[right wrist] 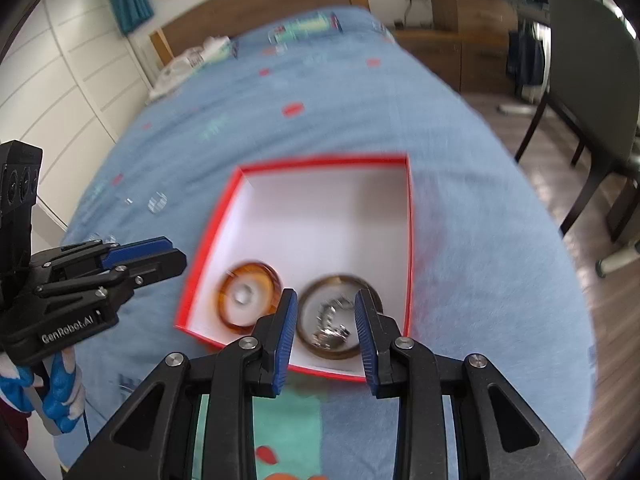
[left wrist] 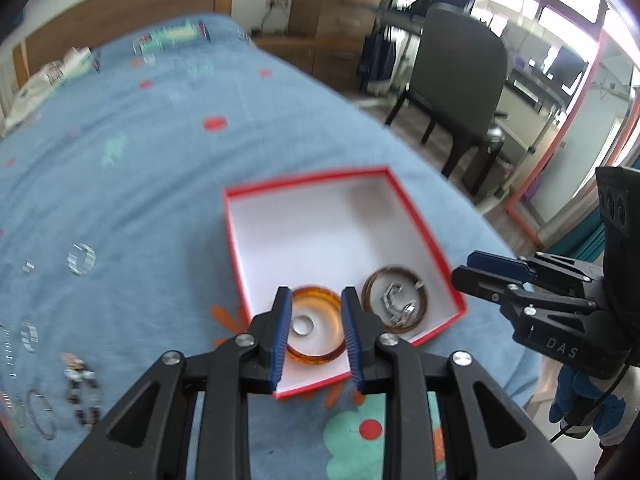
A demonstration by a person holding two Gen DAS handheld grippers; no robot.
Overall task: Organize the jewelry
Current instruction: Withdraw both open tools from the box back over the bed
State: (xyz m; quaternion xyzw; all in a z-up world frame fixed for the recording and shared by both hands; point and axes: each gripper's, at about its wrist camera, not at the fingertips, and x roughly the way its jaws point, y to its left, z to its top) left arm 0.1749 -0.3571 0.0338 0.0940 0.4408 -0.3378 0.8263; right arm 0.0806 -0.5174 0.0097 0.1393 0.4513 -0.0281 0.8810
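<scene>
Left claw [left wrist: 316,336] parted, gripping nothing; amber bangle [left wrist: 316,326] with small ring [left wrist: 303,326] lies between its fingers inside the red box [left wrist: 304,184]. Right claw [right wrist: 326,334] likewise parted, empty, above the brown bangle [right wrist: 338,316] containing silver pieces.

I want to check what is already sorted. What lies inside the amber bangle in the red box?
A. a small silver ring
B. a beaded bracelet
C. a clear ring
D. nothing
A: a small silver ring lies on the white floor of the red box, encircled by the amber bangle, seen between the open left gripper fingers.
</scene>
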